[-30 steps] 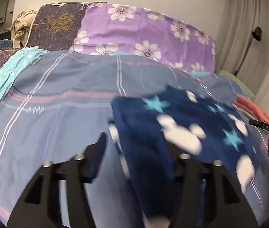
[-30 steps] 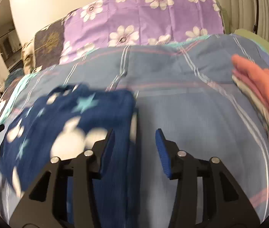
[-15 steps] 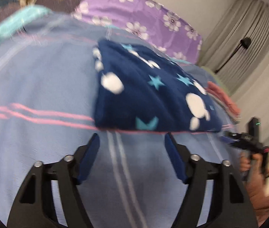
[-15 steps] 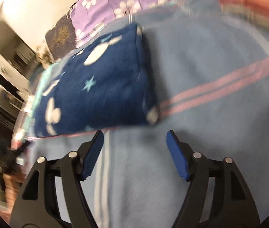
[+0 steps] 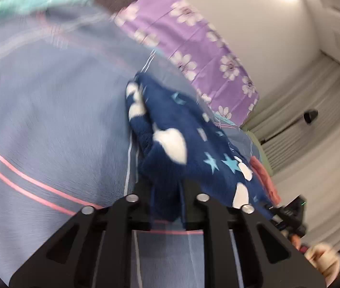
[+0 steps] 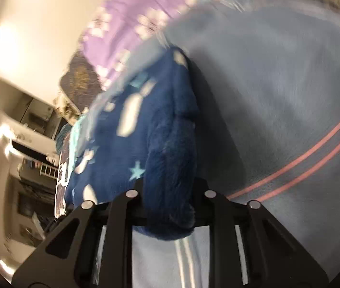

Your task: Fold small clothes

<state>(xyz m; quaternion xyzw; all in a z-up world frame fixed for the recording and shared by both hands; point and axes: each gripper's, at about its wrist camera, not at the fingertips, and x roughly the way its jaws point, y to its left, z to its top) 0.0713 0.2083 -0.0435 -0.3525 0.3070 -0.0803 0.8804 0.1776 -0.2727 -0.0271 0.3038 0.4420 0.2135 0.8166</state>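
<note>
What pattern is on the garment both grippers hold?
Navy fleece garment with white shapes and pale-blue stars; clearest in the left wrist view.

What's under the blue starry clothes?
Under the starry garment is the striped blue bedsheet. Both claws, left and right, pinch its near edge. Whatever lies directly beneath its middle is covered.

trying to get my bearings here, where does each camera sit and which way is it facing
Left wrist: sits on the left gripper, looking along its fingers, tilted, across the blue striped bedspread; jaws just closed on the navy star garment; the person's other hand at the lower right.
Right wrist: sits on the right gripper, looking over the same bed toward the purple floral pillow; jaws just closed on that garment.
Shared: garment, bedspread, pillow.
</note>
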